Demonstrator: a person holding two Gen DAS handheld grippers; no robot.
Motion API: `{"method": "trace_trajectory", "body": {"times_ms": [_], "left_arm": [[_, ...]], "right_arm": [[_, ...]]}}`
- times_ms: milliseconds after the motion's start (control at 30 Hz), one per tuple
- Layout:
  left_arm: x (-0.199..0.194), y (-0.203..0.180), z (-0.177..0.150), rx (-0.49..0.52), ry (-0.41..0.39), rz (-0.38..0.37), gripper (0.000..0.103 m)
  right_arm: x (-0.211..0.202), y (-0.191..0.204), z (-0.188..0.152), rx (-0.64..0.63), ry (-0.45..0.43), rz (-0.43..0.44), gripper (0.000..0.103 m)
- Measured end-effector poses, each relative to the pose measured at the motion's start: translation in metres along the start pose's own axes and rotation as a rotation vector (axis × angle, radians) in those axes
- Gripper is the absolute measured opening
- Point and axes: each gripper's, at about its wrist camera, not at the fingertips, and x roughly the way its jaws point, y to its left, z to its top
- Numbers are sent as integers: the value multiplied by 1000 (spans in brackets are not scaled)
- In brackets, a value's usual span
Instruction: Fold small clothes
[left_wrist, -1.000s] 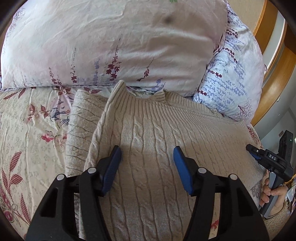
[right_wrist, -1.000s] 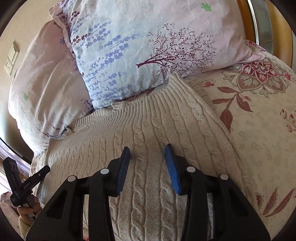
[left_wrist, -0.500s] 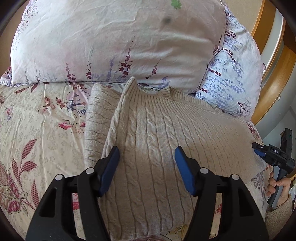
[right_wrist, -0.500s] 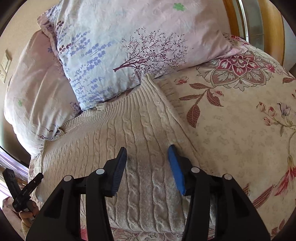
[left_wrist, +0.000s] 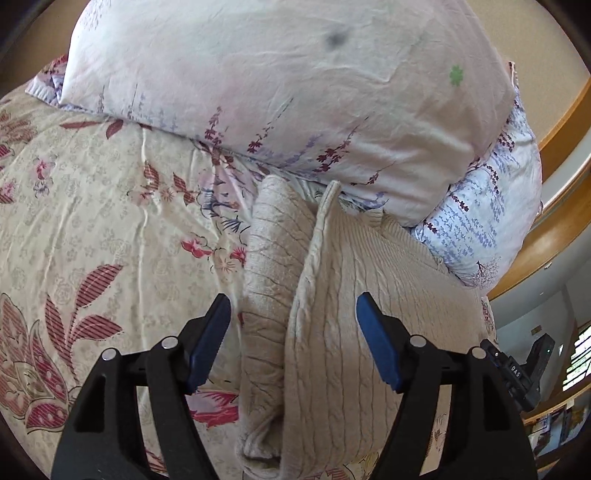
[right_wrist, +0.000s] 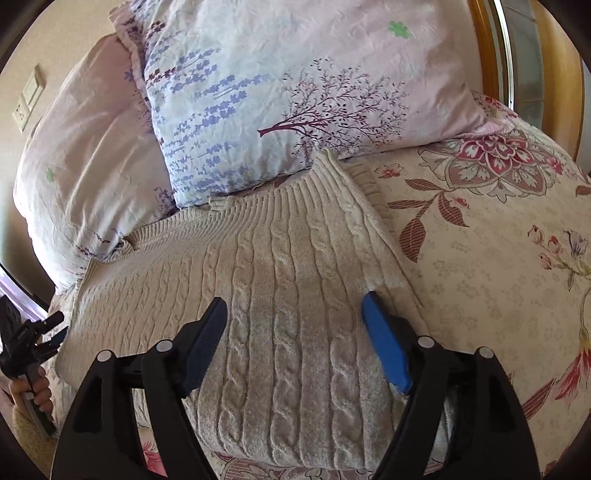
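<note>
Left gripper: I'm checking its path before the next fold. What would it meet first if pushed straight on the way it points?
Most likely the beige cable-knit sweater, near its folded edge between the open left gripper fingers; the pillow lies beyond. Depth is uncertain.

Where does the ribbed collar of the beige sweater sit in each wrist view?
Left wrist: collar upper centre-right, under the pink pillow.
Right wrist: collar centre-left, below the lavender-print pillow.
Shared landmark: the lavender-print pillow, right edge in the left view.
</note>
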Motion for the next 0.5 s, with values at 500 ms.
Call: {"method": "trace_trajectory", "body": {"times_ms": [500], "left_arm": [[19,9,6,-148,16,-175,55]], "right_arm": [[-16,-47,1,253,-121,391,98]]}}
